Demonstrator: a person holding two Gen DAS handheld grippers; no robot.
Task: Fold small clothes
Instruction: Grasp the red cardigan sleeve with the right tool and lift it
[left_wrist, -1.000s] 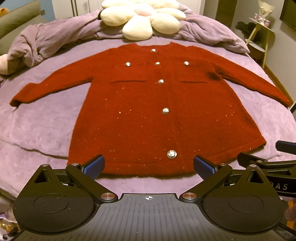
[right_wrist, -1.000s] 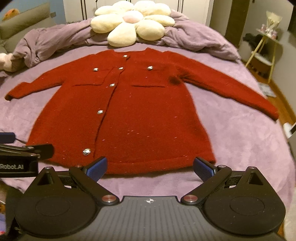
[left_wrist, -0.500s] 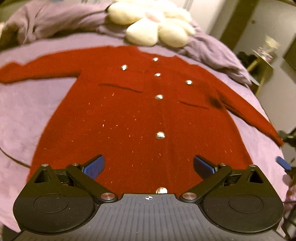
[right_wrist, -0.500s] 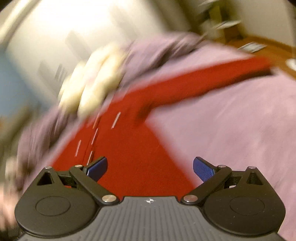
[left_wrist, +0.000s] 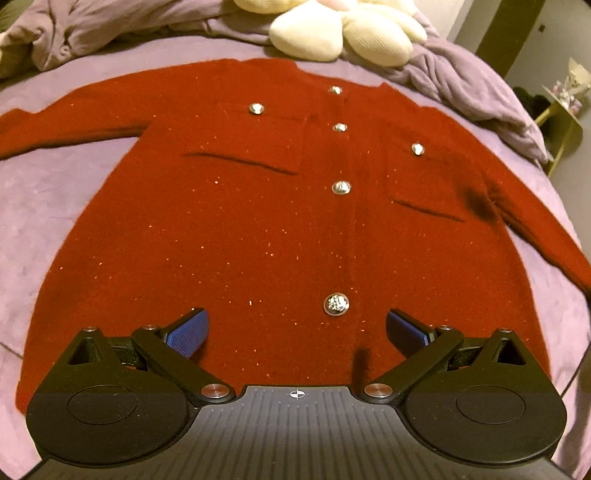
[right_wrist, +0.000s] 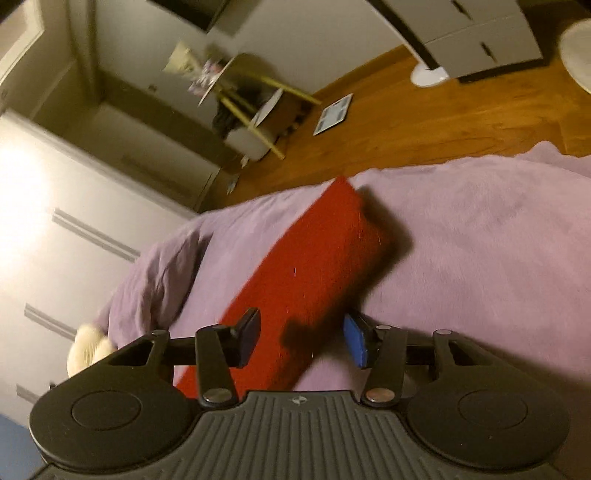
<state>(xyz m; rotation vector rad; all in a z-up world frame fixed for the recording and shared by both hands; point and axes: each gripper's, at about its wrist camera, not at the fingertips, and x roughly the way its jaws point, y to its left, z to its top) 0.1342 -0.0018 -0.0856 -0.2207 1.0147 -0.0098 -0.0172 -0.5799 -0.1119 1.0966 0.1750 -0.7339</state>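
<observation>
A small red knit cardigan with silver buttons lies flat, front up, on a purple bedspread, sleeves spread to both sides. My left gripper is open and empty, low over the lower front of the cardigan near the second button from the hem. My right gripper is open, partly narrowed, with its fingers on either side of the cardigan's right sleeve, near the cuff end. Its jaws are not closed on the sleeve.
A flower-shaped cream pillow and a bunched purple duvet lie at the head of the bed. Beyond the bed's right edge are a wooden floor, a small yellow-legged side table and white wardrobe doors.
My left gripper has moved forward over the cardigan's hem. My right gripper has swung right to the right sleeve, and its jaws have narrowed around it.
</observation>
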